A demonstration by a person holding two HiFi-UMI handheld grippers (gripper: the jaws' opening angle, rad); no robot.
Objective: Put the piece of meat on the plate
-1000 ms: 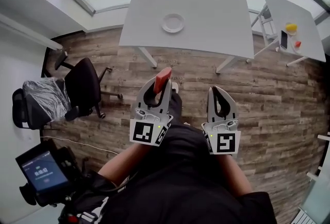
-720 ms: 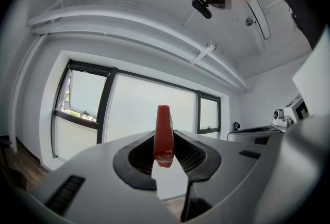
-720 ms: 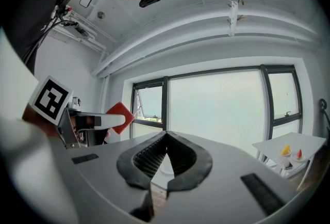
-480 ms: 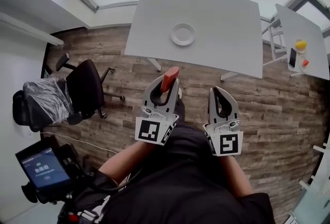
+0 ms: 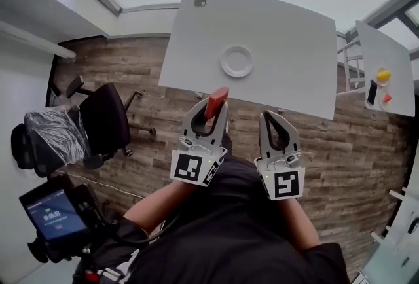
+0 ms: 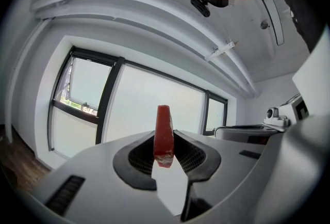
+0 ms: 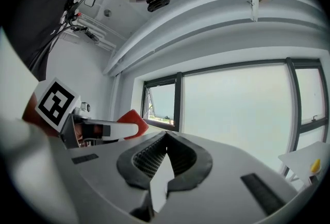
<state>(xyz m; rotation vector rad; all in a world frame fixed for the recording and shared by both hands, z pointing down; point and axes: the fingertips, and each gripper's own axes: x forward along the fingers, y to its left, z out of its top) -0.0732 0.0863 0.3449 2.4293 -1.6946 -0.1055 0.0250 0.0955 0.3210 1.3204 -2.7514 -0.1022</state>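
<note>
Piece of meat is showing solid red. Plate is reading plain white, table pale grey. Left gripper and right gripper are both showing light grey shells, black ribbed pads and black-and-white square markers. Floor is running a brown wood-plank pattern. Chair is reading black.

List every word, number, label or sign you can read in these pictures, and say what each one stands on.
Device screen, lower left of the head view: a row of digits, too small to read.
Square markers on the left gripper and right gripper: black-and-white patterns only, no letters or numbers.
Nothing else in any view carries readable text.
</note>
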